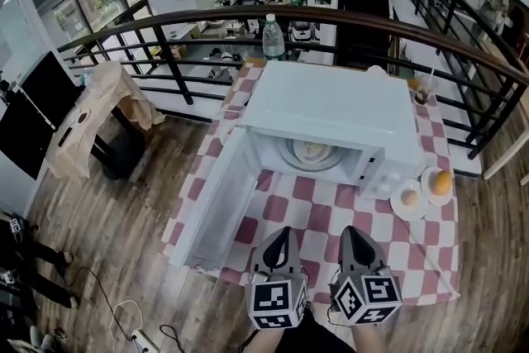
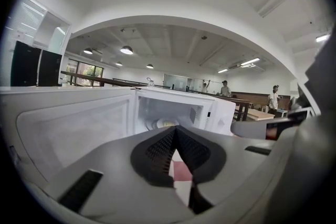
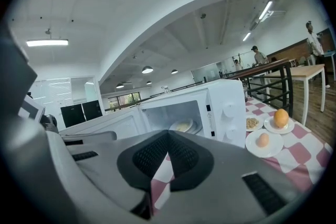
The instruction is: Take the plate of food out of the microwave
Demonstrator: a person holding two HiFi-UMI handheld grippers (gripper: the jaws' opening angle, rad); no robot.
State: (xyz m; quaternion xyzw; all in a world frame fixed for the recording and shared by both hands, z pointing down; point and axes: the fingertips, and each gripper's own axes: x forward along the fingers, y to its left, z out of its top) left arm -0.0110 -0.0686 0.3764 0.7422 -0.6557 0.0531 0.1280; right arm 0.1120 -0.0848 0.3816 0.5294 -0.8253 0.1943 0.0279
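A white microwave (image 1: 331, 107) stands on the checked table with its door (image 1: 219, 198) swung wide open to the left. Inside, on the turntable, lies the plate of food (image 1: 310, 151), pale with yellowish food; it also shows in the left gripper view (image 2: 167, 123) and the right gripper view (image 3: 184, 126). My left gripper (image 1: 283, 232) and right gripper (image 1: 351, 230) hover side by side over the near part of the table, in front of the oven's opening. Both are shut, tips touching, with nothing between them (image 2: 175, 129) (image 3: 168, 134).
Right of the microwave sit small plates, one with an egg (image 1: 408, 199), one with an orange (image 1: 440, 183). A water bottle (image 1: 274, 37) stands behind the oven by the curved railing (image 1: 165, 54). The red-and-white cloth (image 1: 413, 244) reaches the table's near edge.
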